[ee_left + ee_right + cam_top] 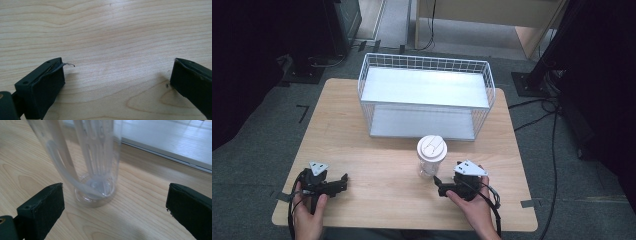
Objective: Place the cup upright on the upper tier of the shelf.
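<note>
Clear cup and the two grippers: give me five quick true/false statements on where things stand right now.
1. The clear cup stands upright on the table. True.
2. The cup has no lid. False: a white lid sits on top.
3. The right gripper has its jaws clamped on the cup. False: the jaws stand wide open, with the cup's base ahead of them, untouched.
4. The left gripper holds nothing, jaws open over bare wood. True.
5. The cup sits inside the wire rack. False: it stands on the table in front of the rack.
</note>
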`<act>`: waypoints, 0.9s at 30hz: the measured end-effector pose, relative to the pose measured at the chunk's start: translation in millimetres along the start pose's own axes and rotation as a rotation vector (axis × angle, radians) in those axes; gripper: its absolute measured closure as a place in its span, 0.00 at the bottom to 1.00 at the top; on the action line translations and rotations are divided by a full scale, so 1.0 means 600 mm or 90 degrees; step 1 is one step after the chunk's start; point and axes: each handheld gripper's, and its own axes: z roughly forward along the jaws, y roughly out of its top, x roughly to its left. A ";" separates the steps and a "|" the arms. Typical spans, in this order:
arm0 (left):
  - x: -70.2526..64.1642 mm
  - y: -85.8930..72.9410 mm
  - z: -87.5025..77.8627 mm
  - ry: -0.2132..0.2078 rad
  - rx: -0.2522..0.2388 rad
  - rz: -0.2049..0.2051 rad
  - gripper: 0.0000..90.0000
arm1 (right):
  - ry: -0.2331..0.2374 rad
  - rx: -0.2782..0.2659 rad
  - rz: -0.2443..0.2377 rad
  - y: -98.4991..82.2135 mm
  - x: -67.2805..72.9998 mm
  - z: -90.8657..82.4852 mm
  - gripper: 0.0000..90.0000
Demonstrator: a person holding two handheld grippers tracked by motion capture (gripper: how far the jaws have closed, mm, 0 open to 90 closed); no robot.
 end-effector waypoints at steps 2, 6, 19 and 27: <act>0.000 0.000 0.000 0.000 0.000 0.000 0.00 | 0.011 -0.004 -0.006 0.005 0.008 0.004 0.02; 0.000 0.000 0.000 0.000 0.000 0.000 0.00 | 0.018 -0.009 -0.005 0.009 0.015 0.008 0.02; 0.000 0.000 0.000 0.000 0.000 0.000 0.00 | 0.029 -0.076 0.013 0.033 0.046 0.026 0.02; 0.000 0.000 0.000 0.000 0.000 0.000 0.00 | 0.017 -0.147 0.025 0.046 0.053 0.030 0.02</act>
